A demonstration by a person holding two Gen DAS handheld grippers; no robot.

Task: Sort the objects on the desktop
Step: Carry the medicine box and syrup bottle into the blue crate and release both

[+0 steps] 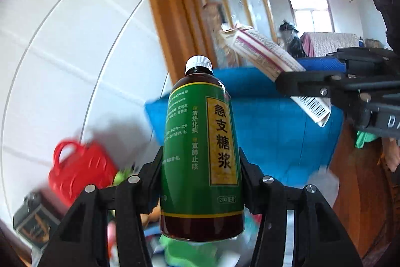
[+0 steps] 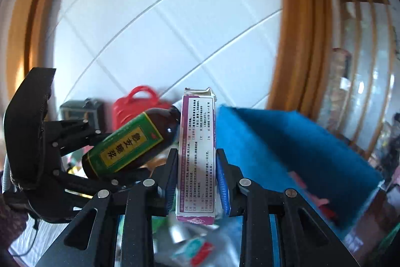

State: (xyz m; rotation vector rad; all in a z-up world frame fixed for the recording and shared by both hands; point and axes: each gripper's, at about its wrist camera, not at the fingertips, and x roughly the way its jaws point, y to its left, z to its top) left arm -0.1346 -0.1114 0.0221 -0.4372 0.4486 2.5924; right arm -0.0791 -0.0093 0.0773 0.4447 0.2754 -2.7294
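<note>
Carry step, both loads lifted clear of the clutter. Left gripper (image 1: 201, 182) fingers clamped on a syrup bottle (image 1: 202, 154), cap at 12 o'clock. Right gripper (image 2: 196, 182) fingers clamped on a medicine box (image 2: 196, 154). Blue bin (image 2: 287, 142) at 3 o'clock judged the likely drop; lowering over it and release needed next.

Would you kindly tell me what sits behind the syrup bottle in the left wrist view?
Behind the syrup bottle stands a blue bin, with white wall tiles further back. The bottle covers part of the bin's front, and the bin's inside is not visible.
</note>
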